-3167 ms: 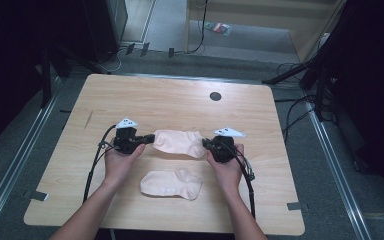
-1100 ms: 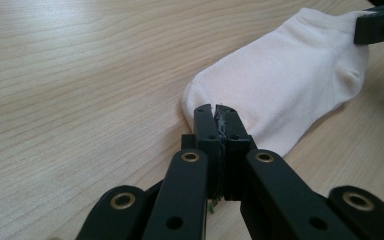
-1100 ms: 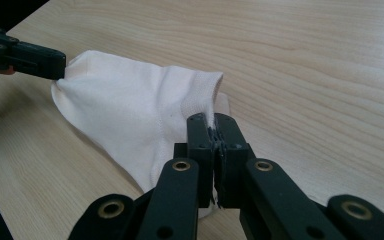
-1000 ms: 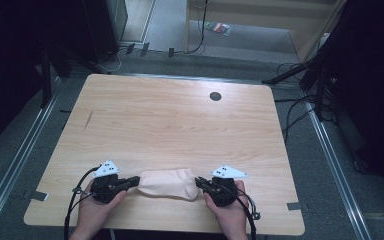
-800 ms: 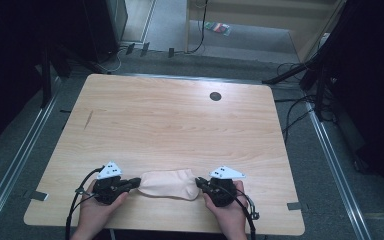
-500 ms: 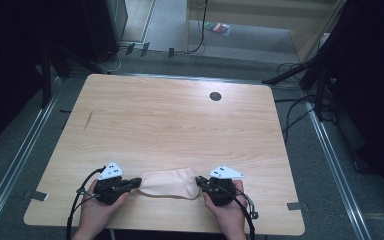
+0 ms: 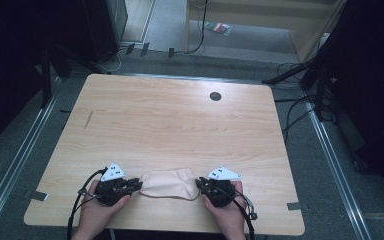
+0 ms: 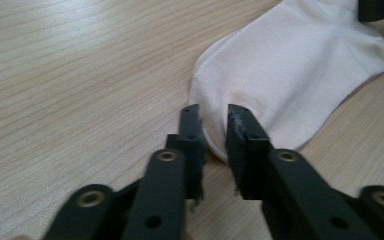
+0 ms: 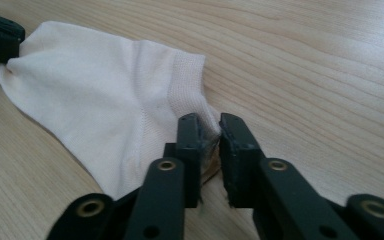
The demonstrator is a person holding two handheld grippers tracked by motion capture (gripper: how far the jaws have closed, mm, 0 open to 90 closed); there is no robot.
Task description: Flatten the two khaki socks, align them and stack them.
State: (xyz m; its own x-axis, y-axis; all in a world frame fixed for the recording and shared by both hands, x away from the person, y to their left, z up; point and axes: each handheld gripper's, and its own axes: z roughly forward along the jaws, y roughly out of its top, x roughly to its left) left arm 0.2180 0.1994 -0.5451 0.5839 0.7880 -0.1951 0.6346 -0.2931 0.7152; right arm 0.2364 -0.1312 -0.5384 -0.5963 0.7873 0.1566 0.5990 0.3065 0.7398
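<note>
Both grippers sit low at the near edge of the table (image 7: pixel 170 125), one at each end of a pale sock (image 7: pixel 169 184) that lies flat between them. In its own view the left gripper (image 8: pixel 214 117) has its jaws parted by a narrow gap, and the rounded toe end of the sock (image 8: pixel 290 75) runs into that gap; the fabric looks slack there, so I judge the jaws eased off or about to let go, not pinching hard. The right gripper (image 9: pixel 209 126) is set much closer, with the ribbed cuff corner bunched and caught between its jaws, so it appears to be gripping the cloth. As for progress, the sock seems to be laid out near the person's edge of the table, possibly on top of a second sock, though I cannot tell whether a second layer lies beneath. If the job is pairing or laying out, the placing looks nearly done and what is left is to release both ends and draw the tools back. The sock is thin knit cotton or similar, cream-white, soft and limp, with a finely ribbed band at the cuff and a smooth curved heel and toe. The table is light wood-grain laminate, smooth, with a small dark round hole (image 7: pixel 215 96) toward its far side.
</note>
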